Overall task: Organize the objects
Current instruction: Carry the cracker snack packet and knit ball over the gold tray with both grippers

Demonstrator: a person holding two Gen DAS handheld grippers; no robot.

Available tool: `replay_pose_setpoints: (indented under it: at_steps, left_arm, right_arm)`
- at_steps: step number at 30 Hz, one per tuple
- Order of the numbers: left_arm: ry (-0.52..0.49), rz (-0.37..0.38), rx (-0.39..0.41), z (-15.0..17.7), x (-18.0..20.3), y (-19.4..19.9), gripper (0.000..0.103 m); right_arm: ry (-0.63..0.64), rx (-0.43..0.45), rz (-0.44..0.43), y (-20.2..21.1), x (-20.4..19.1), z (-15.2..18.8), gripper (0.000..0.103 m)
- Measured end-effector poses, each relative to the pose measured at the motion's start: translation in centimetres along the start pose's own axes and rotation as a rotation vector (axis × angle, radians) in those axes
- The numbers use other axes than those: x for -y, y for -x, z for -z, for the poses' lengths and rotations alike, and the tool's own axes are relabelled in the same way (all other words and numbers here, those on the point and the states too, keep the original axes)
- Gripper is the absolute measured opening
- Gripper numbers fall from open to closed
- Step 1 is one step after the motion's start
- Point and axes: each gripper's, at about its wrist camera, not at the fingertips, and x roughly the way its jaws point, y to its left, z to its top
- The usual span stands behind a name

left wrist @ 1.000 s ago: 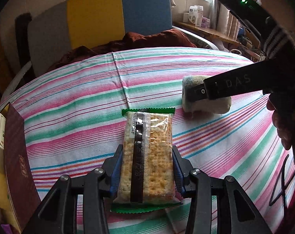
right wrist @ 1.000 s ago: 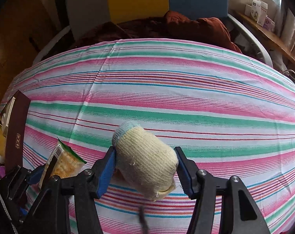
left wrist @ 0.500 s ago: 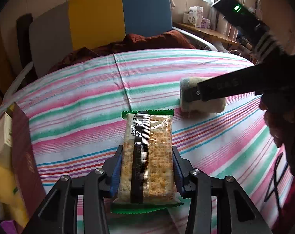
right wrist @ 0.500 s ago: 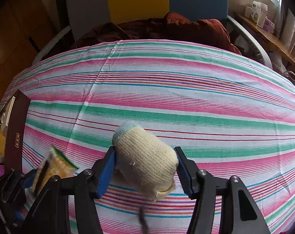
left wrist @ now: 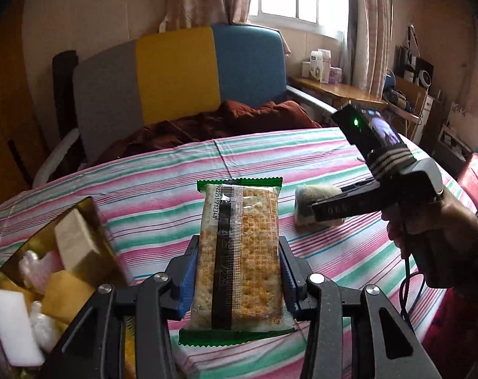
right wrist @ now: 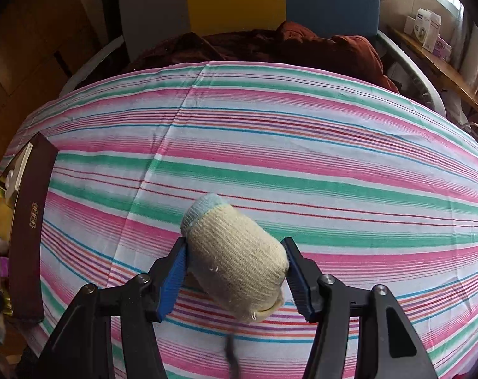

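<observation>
A clear-and-green cracker packet (left wrist: pixel 239 252) stands lengthwise between the blue pads of my left gripper (left wrist: pixel 238 246), which is shut on it and holds it above the striped tablecloth (left wrist: pixel 163 189). At the left an open gold-lined box (left wrist: pixel 93 214) holds several small packets. A rolled cream sock (right wrist: pixel 235 252) with a pale blue cuff lies on the cloth, and my right gripper (right wrist: pixel 235 252) is shut on it, pads touching both sides. The left wrist view shows the same sock (left wrist: pixel 305 195) under that gripper, held by a person's hand (left wrist: pixel 428 221).
The box's dark brown outer wall (right wrist: pixel 30 221) stands along the table's left edge. Behind the table is a chair (left wrist: pixel 175 72) with a grey, yellow and blue back and a brown cloth (left wrist: pixel 254 117) on it. A wooden shelf (left wrist: pixel 333 88) with small boxes runs under the window.
My left gripper has risen with the cracker packet and moved towards the box, whose inside now shows. The right gripper and the sock have stayed in place.
</observation>
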Motion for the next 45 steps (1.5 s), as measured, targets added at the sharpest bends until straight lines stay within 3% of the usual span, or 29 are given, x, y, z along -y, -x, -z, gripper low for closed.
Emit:
replay_pose_setpoints:
  at_steps: [10, 19, 31, 39, 45]
  left_arm:
    - [0.080, -0.025, 0.003, 1.3, -4.5, 3.2, 0.046]
    - [0.211, -0.105, 0.006, 4.0, -10.8, 5.7, 0.046]
    - [0.410, -0.222, 0.006, 9.3, -19.3, 9.5, 0.046]
    - [0.430, -0.230, 0.015, 9.6, -20.2, 9.5, 0.046]
    - [0.421, -0.230, 0.001, 9.0, -20.1, 8.6, 0.046]
  right_arm:
    - [0.029, -0.043, -0.005, 0.4, -3.2, 0.6, 0.059]
    - [0.077, 0.018, -0.148, 3.5, -9.9, 1.5, 0.058]
    - [0.241, 0.117, -0.337, 8.4, -22.6, 3.2, 0.058]
    - [0.334, 0.067, -0.353, 6.8, -28.6, 4.8, 0.058]
    - [0.384, 0.040, -0.327, 5.5, -29.8, 5.6, 0.059]
